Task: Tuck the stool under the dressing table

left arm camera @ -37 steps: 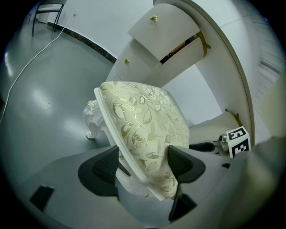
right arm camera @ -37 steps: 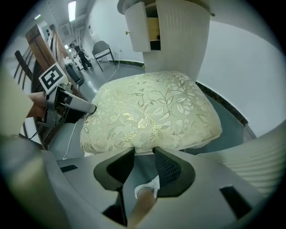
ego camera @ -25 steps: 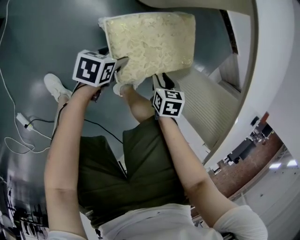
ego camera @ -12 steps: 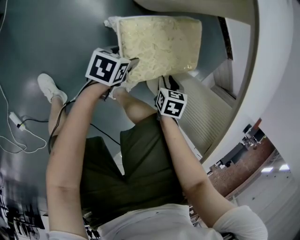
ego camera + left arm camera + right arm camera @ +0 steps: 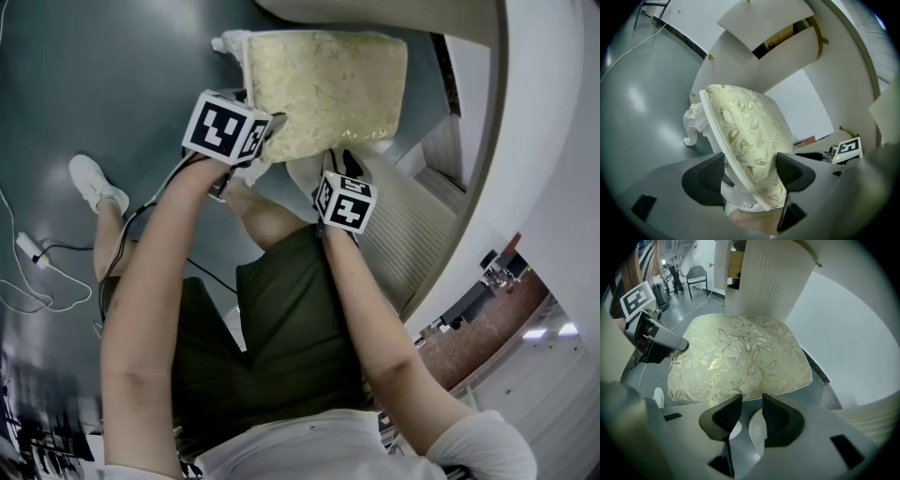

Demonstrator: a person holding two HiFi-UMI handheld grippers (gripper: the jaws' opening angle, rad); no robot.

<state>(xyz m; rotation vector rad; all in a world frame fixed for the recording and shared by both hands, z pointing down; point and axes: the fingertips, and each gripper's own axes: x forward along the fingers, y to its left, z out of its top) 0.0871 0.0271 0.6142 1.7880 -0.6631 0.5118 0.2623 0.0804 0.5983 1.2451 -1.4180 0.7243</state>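
Stool (image 5: 323, 89): cream leaf-patterned cushion on a white frame, standing on the grey floor (image 5: 112, 75) hard up to the dressing table (image 5: 412, 234). The far cushion edge meets the table's front. One side runs close along its ribbed white panel, with little room there. Away from the table the floor is open.

Left gripper (image 5: 265, 131) is at the seat corner farthest from the ribbed panel. Its jaws are spread wide and clamped across the seat edge, one pad on the cushion top, the other under the white rim.

Right gripper (image 5: 751, 399) is at the near edge, on the table side. Its jaws stand a narrow gap apart, tips at the cushion's lower edge, with no part of the stool plainly caught. A white shape low in the gap cannot be identified.

Only the left gripper view shows a carved white leg (image 5: 691, 124) and a dark, tan-lined opening in the table. Only the right gripper view shows a chair (image 5: 696, 275) far beyond the table. The head view alone shows a white shoe (image 5: 94, 183) and a cable (image 5: 37, 253), both well clear of the table.

The other legs are hidden beneath the cushion. The table's top is cut off by the frame. Whether the seat sits under that top cannot be told.
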